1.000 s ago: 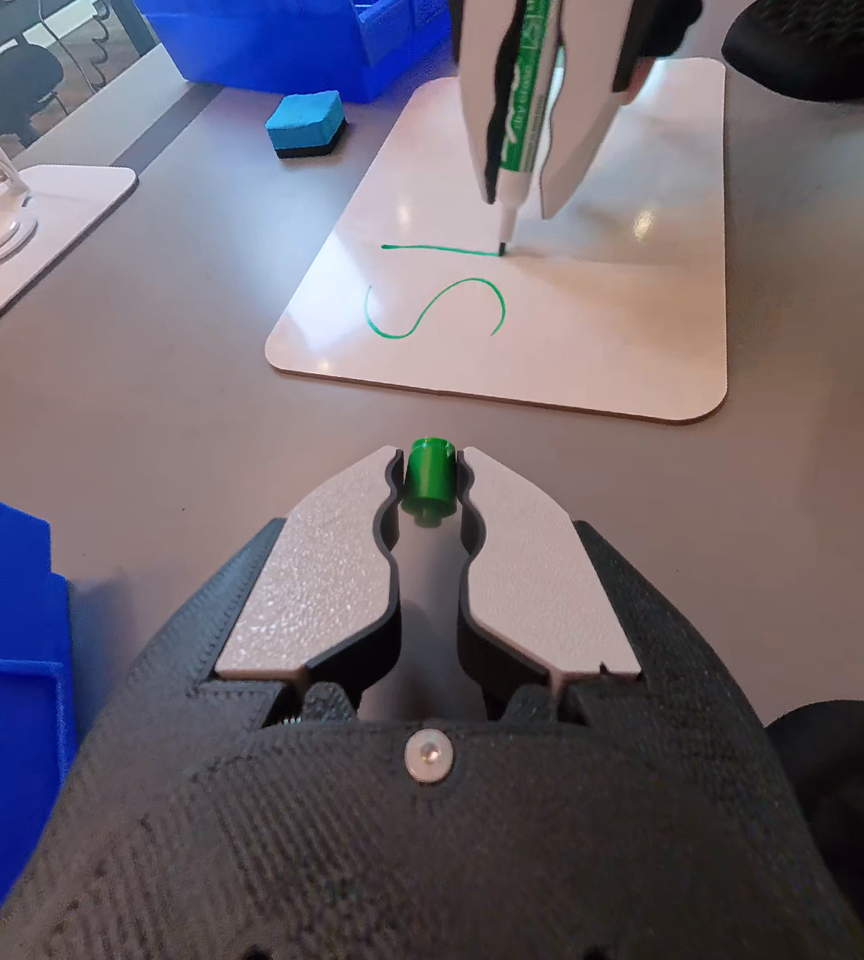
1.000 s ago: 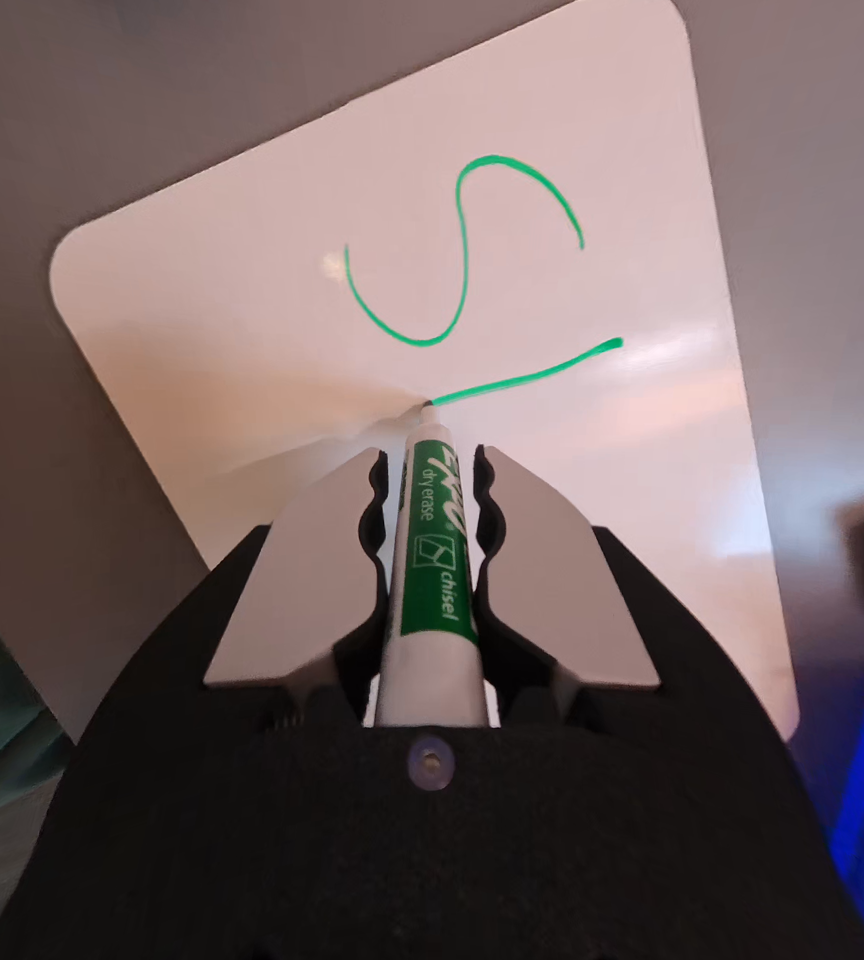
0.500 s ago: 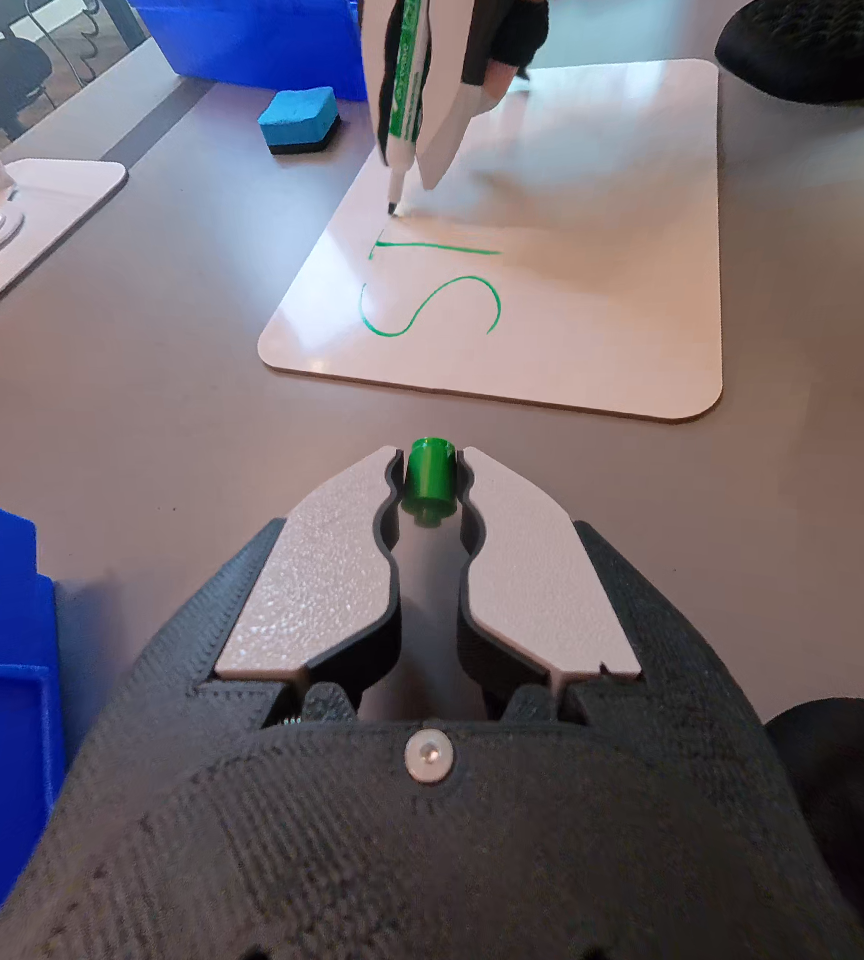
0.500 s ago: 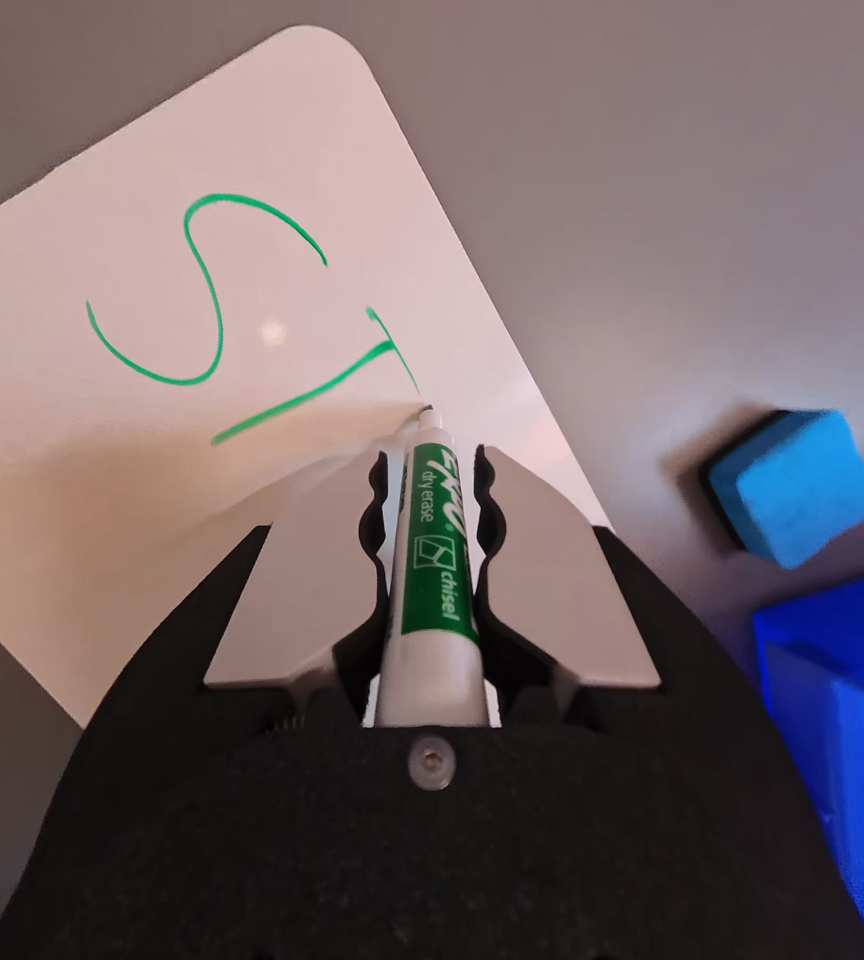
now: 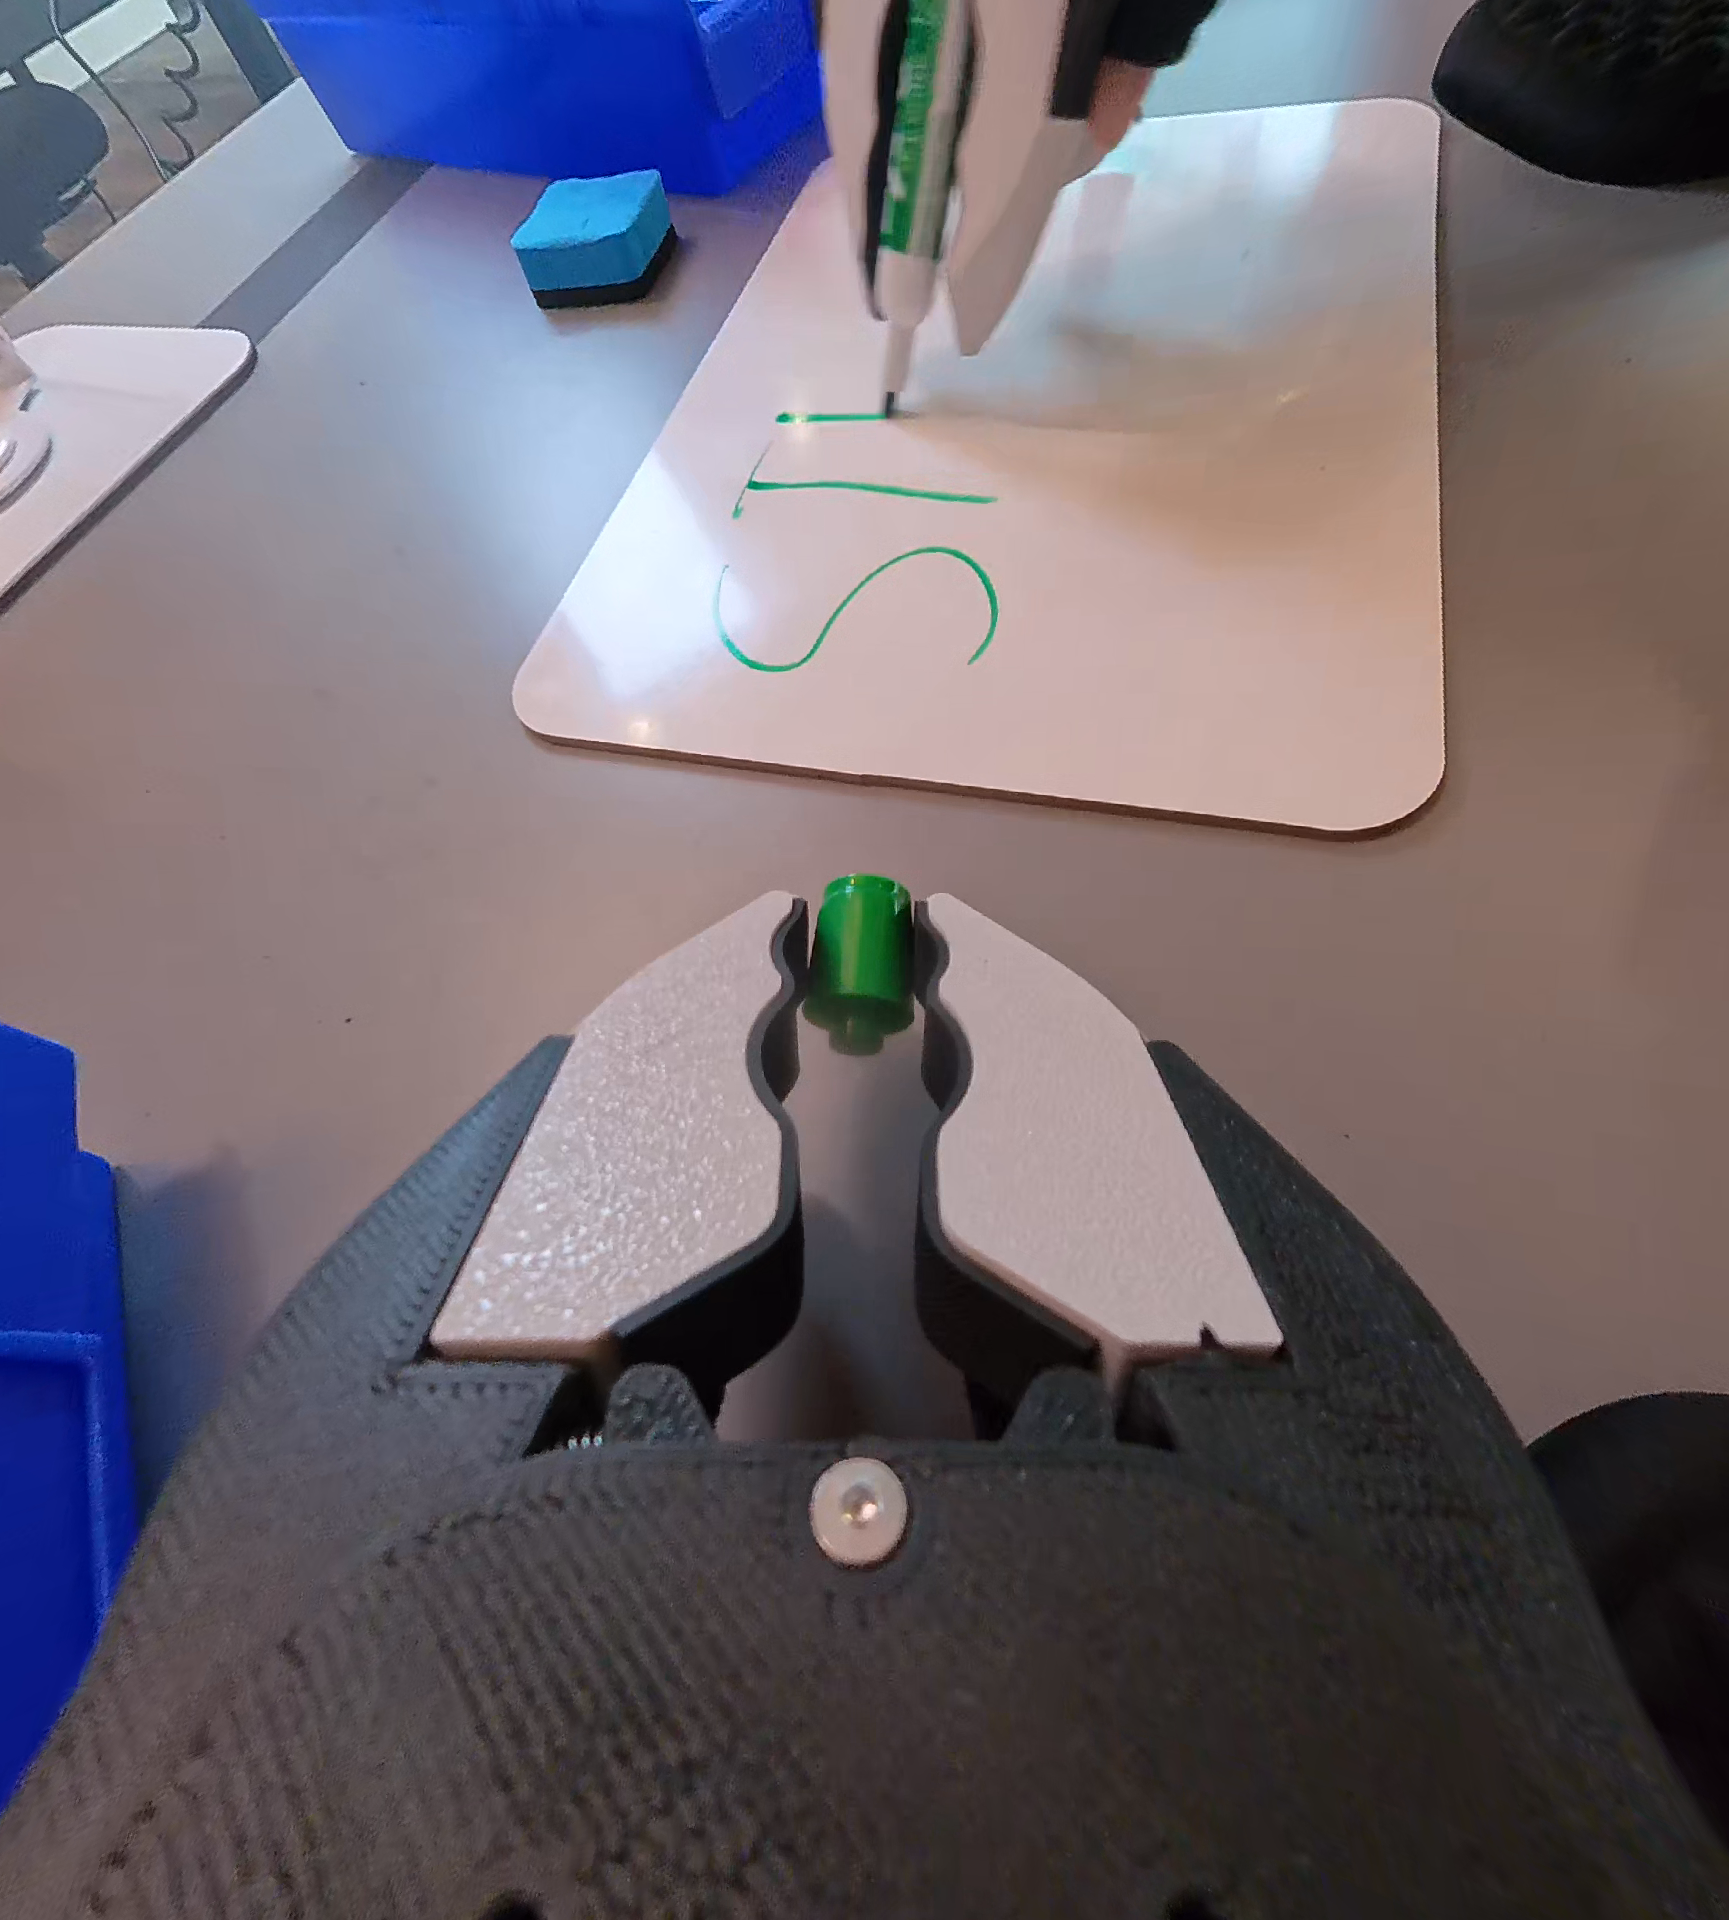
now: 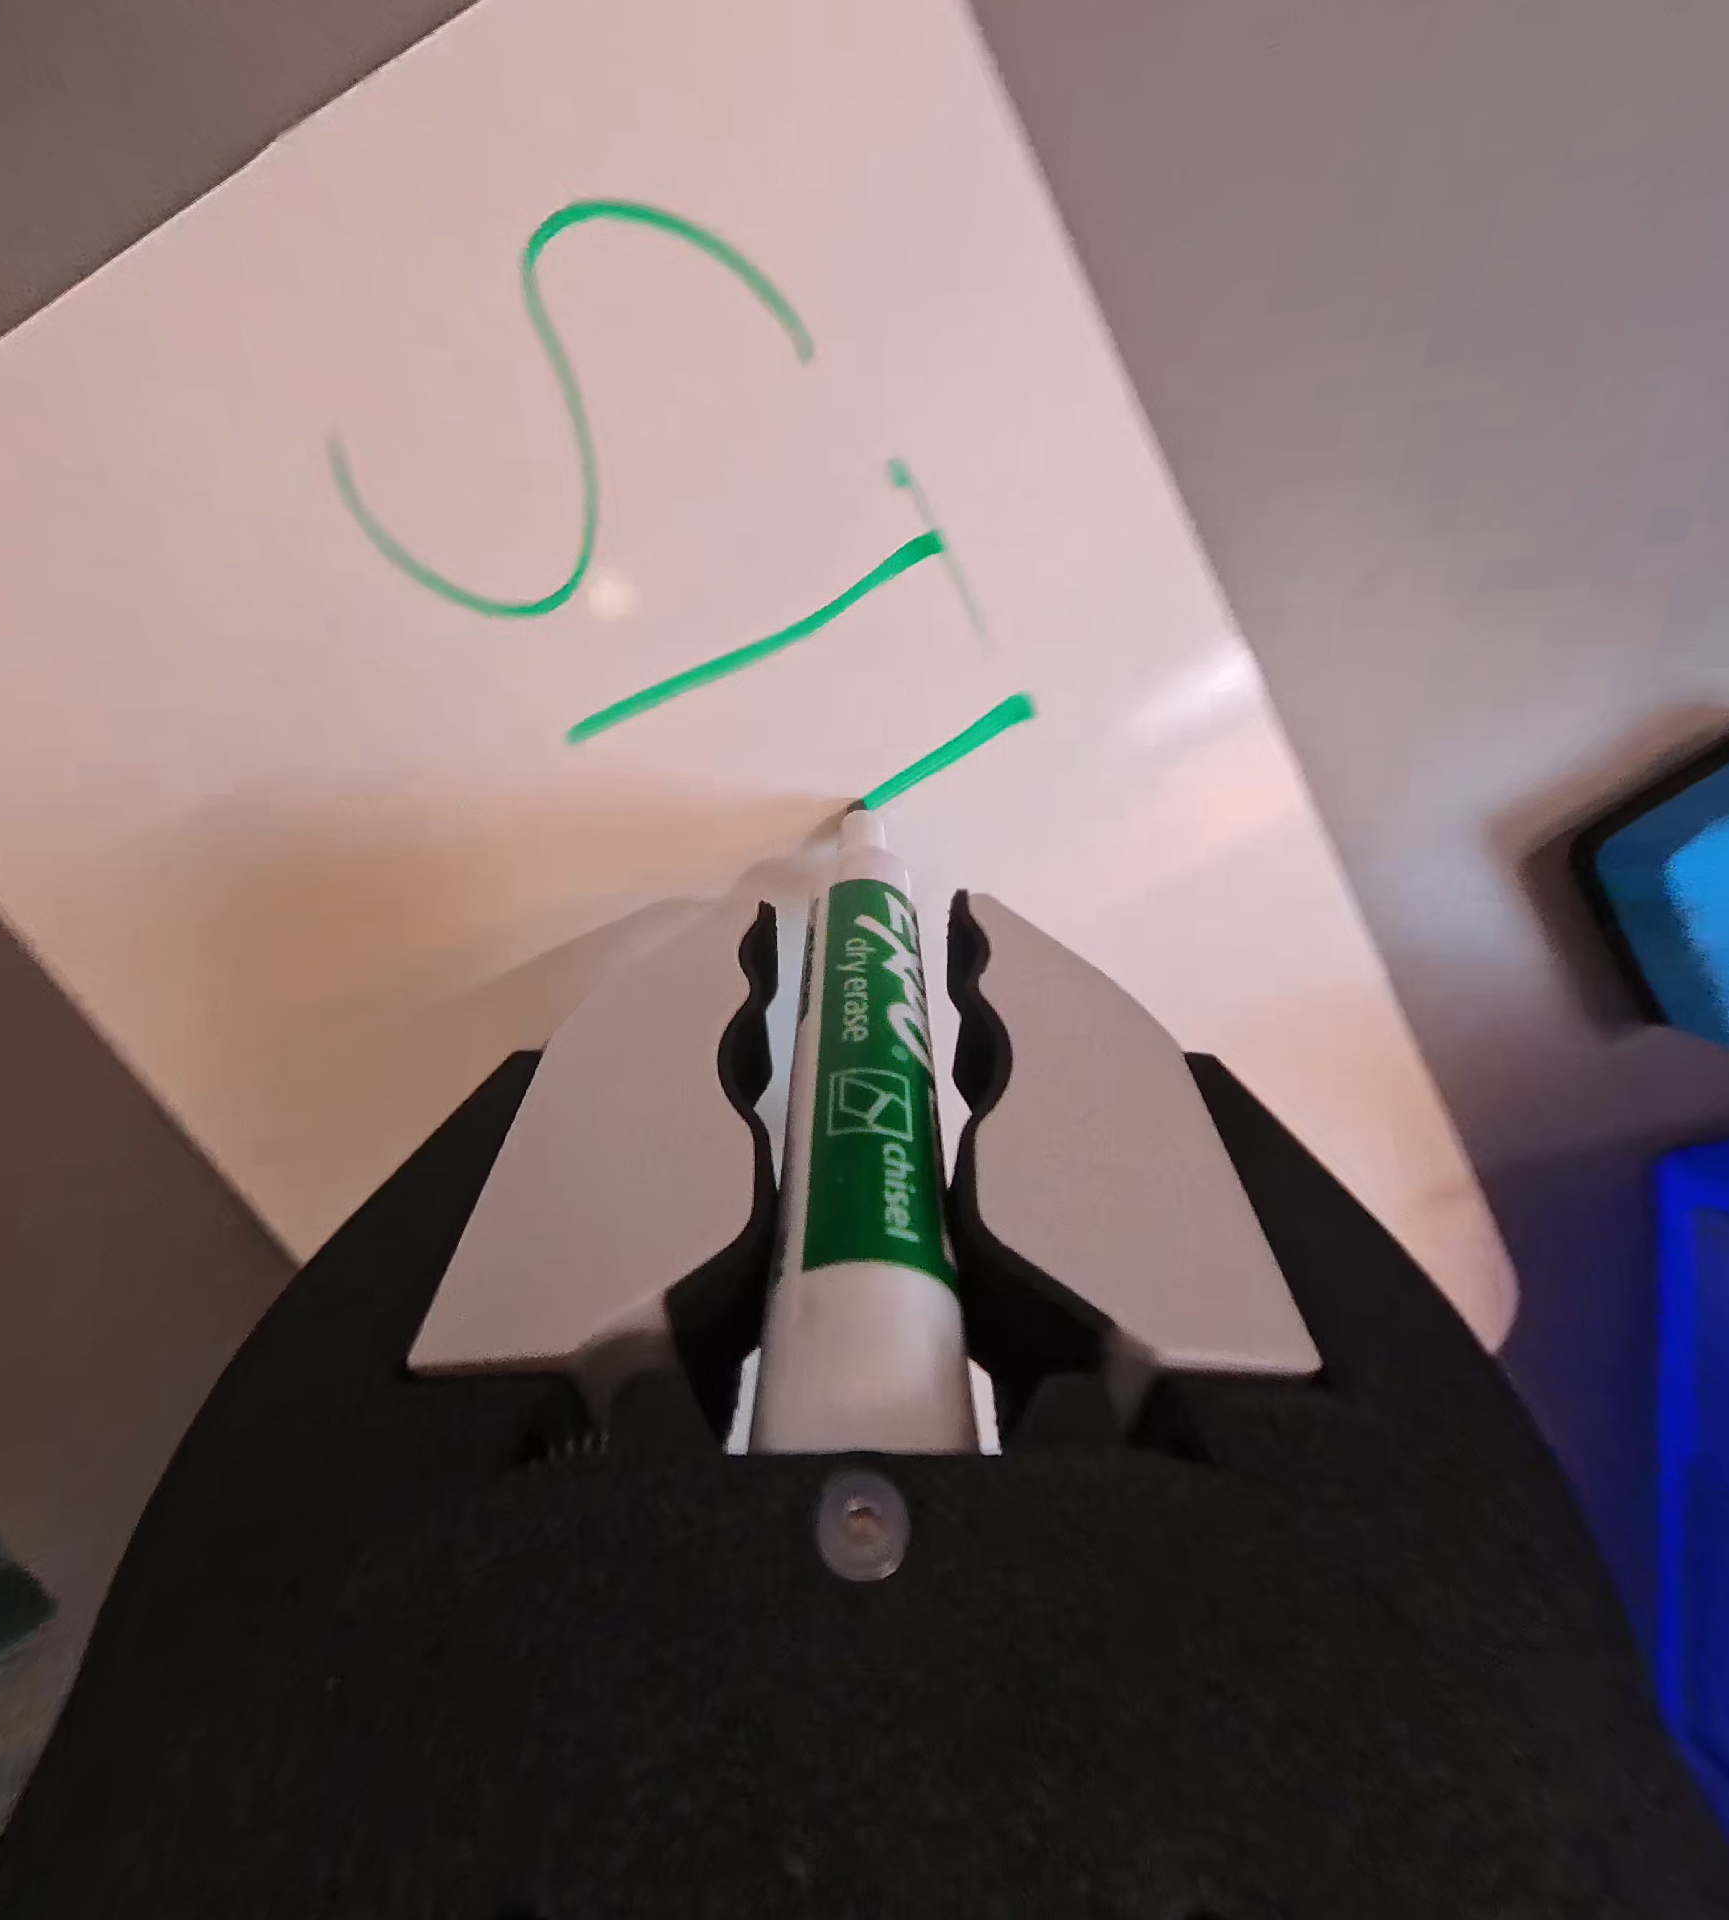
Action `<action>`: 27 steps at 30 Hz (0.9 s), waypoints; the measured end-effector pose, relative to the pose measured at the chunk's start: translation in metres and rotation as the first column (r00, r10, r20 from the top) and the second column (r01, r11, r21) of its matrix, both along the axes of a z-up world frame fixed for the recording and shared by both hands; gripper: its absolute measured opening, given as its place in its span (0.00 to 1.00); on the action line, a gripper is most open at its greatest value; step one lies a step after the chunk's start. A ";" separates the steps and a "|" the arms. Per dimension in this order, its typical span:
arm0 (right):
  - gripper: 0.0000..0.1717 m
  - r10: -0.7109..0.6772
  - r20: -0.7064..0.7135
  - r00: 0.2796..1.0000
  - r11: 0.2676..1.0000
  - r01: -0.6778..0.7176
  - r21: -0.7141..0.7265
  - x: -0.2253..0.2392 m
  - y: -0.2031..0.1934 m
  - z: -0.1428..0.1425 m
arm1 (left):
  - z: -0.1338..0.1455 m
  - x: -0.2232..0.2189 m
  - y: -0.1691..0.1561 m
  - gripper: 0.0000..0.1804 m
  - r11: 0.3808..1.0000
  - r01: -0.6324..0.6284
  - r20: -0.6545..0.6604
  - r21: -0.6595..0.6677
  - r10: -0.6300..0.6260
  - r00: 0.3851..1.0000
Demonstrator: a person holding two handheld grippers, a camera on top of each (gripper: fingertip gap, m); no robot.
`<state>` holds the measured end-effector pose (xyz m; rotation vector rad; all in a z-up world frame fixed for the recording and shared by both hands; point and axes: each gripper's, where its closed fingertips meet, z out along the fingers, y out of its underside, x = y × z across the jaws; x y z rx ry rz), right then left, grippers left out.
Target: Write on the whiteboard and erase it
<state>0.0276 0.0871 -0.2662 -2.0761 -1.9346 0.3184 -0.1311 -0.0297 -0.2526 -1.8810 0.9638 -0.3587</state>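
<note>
Plainly, white whiteboard point(image 5: 1203, 623) lies flat, bearing green strokes point(image 5: 860, 613).

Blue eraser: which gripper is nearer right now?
Right. The right gripper writes on the whiteboard with the marker, the eraser just off to its side. The left gripper, clamping the green cap, sits short of the board's opposite edge.

One whiteboard point(image 5: 1203, 644), one marker point(image 6: 865, 1143), one eraser point(image 5: 592, 237), two blue bins point(image 5: 548, 83)
</note>
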 end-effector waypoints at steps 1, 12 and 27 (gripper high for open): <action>0.19 0.010 0.012 1.000 1.000 -0.010 -0.009 0.007 -0.008 0.000 | 0.000 0.000 0.000 0.10 1.000 0.000 -0.001 0.001 0.000 1.000; 0.20 -0.049 0.031 0.998 0.996 0.047 0.071 0.014 0.042 0.000 | 0.000 0.003 -0.002 0.11 1.000 0.006 -0.011 0.008 -0.006 1.000; 0.20 -0.095 0.017 0.995 0.995 0.095 0.033 0.027 0.053 0.001 | 0.005 0.004 -0.001 0.11 1.000 0.011 -0.008 0.017 -0.010 1.000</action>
